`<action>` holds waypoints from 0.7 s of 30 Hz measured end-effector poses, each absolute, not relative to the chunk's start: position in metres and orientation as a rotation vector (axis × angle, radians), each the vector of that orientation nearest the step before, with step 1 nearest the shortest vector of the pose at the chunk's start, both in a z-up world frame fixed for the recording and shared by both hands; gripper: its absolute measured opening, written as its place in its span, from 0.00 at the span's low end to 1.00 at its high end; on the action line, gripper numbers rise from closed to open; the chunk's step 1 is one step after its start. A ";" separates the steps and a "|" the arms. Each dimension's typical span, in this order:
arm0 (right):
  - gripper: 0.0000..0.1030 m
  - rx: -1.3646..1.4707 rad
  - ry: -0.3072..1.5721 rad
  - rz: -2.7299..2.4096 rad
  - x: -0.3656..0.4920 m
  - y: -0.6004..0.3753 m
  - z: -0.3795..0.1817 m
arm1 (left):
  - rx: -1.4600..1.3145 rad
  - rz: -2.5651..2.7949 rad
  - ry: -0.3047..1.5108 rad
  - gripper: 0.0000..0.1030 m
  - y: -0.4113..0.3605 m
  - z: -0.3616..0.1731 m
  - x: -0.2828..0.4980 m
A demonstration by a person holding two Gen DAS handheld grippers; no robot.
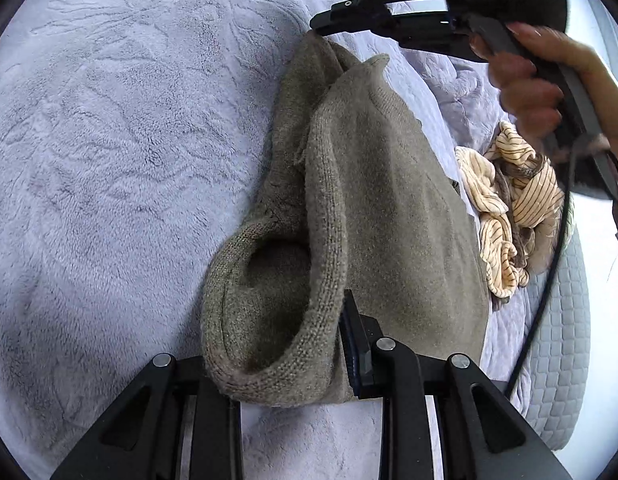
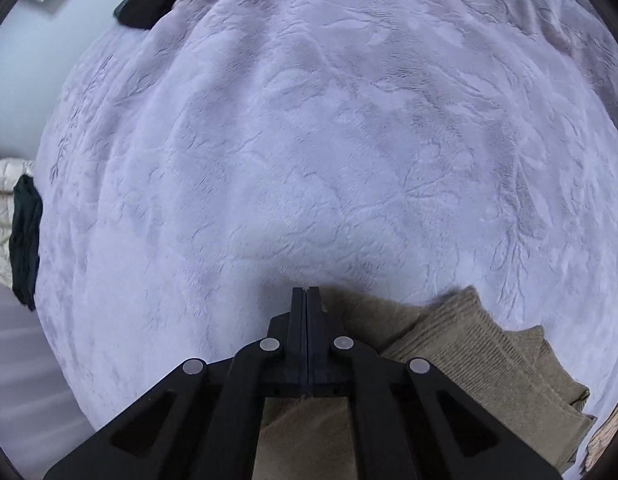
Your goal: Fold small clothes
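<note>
Right now your left gripper (image 1: 329, 344) and right gripper (image 2: 307, 296) both pinch the olive sweater (image 1: 373, 200) over the blanket (image 1: 129, 160).

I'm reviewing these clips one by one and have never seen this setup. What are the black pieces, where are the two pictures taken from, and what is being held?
There is no robot: a person holds a black two-finger tool in each hand, with a camera on each looking along its fingers. In the left tool's view, the left tool grips the ribbed hem of an olive-brown knitted sweater lying on a pale lilac plush blanket. The right tool, held by a hand, meets the sweater's far end. The right tool's own view shows its jaws shut. A crumpled cream striped garment lies beside the sweater.
</note>
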State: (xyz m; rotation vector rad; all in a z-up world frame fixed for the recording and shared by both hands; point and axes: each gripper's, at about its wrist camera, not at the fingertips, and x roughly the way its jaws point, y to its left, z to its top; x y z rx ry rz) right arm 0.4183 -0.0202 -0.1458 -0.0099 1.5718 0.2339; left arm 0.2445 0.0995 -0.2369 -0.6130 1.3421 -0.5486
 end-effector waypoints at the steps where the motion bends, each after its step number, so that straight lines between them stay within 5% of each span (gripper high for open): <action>1: 0.00 0.020 1.577 0.204 0.421 -0.025 -0.149 | -0.614 -0.549 1.344 0.28 0.100 -0.237 0.245; 8: 0.08 0.121 1.575 0.170 0.397 -0.049 -0.129 | -0.654 -0.519 1.372 0.28 0.096 -0.237 0.251; 10: 0.36 0.128 1.570 0.154 0.378 -0.058 -0.118 | -0.669 -0.517 1.378 0.28 0.094 -0.238 0.254; 12: 0.54 0.134 1.555 0.147 0.357 -0.070 -0.109 | -0.673 -0.522 1.377 0.29 0.090 -0.238 0.257; 21: 0.54 0.373 1.554 -0.060 0.229 -0.166 -0.103 | -0.626 -0.495 1.387 0.29 0.058 -0.230 0.266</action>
